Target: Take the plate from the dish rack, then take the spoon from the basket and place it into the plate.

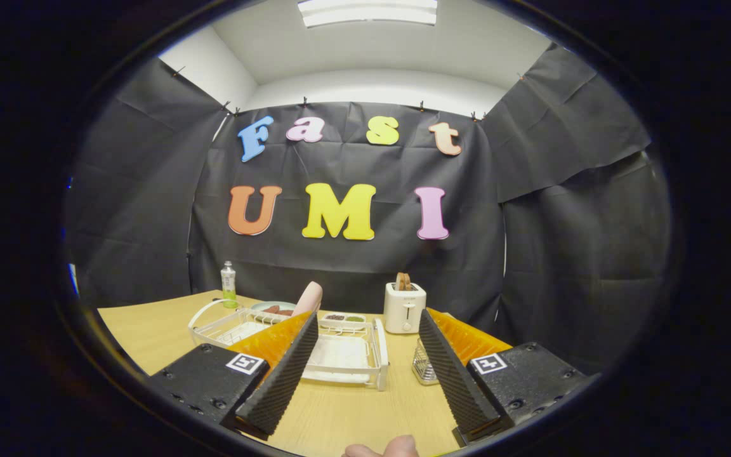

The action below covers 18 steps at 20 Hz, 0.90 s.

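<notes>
Gripper low in the frame, above the bench. Jaws spread wide, pinching nothing, only open air and bench between them. Black ribbed pads on the inner faces, orange backing behind, a square marker on each black block at the base.

Just ahead of the jaws, centre of the frame: white dish rack, lying flat on the light wood, its near end between the two pads and its left part partly hidden behind the left one. Pink plate standing upright on its edge in the rack, just beyond the tip of the left pad, not touched by it.

Right of the rack, pressed up against the right pad in the picture: small wire basket, half covered by that pad; contents too small to tell.

Further back, centre right: white toaster with a slice of bread sticking up from the slot. Left of the pink plate, behind the rack: pale dish with something brown on it. Between plate and toaster, a small white tray with dark and green bits. Far left on the bench: clear bottle with a green lower part.

At the bottom centre of the frame, the tip of a person's finger.
</notes>
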{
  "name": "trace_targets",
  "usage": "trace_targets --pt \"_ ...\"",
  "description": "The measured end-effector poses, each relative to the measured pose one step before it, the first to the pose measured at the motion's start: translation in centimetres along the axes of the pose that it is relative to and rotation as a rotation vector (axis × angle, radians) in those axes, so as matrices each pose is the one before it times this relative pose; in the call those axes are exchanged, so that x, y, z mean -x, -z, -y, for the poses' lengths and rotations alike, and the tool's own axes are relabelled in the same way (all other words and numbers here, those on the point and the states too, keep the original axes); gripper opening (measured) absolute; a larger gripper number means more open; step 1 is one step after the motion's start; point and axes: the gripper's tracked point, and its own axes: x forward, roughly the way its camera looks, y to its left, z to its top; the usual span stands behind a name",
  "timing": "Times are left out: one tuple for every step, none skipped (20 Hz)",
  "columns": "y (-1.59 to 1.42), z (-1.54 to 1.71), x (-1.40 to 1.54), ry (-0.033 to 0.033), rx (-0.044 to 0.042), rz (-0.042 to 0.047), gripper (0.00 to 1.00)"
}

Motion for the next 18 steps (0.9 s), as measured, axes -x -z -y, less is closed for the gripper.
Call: trace_targets --pt "-0.019 0.049 -0.127 -0.00072 -0.00059 -0.00109 1.0" --pt "-0.1 -0.069 -0.124 -0.00222 0.00008 -0.00151 1.0" --pt "-0.056 -0.081 -0.059 -0.00204 0.001 -0.00149 1.0" --pt "-0.106 -0.112 -0.184 -0.00404 0.0009 -0.00113 1.0" --pt "-0.099 -0.074 -0.121 -0.00217 0.00183 -0.0009 1.0" --pt "-0.26 -0.104 -0.148 -0.00296 0.00305 -0.00012 1.0" --pt "-0.169 -0.11 -0.205 -0.00435 0.00353 0.00143 1.0" --pt "-0.471 -0.214 -0.124 -0.00594 0.00193 0.00273 1.0" --pt "-0.374 -0.151 -0.352 -0.00679 -0.00027 0.00165 1.0" --pt "-0.349 -0.079 -0.305 -0.00578 0.00194 -0.00327 1.0" --pt "-0.456 -0.142 -0.373 -0.00813 -0.00079 -0.00218 1.0" --pt "-0.646 -0.119 -0.405 -0.00762 0.00289 -0.00271 1.0" --pt "-0.485 -0.205 -0.472 -0.0105 0.00521 -0.00699 1.0" --pt "-0.58 -0.224 -0.536 -0.01336 0.00256 -0.01127 1.0" --pt "-0.587 -0.304 -0.677 -0.01423 0.00465 -0.01113 1.0" --pt "-0.795 -0.322 -0.698 -0.01704 0.00314 -0.01076 1.0" --pt "-0.647 -0.324 -0.758 -0.01472 0.00128 -0.01529 1.0" --pt "-0.78 -0.382 -0.841 -0.0192 -0.00079 -0.01238 1.0"
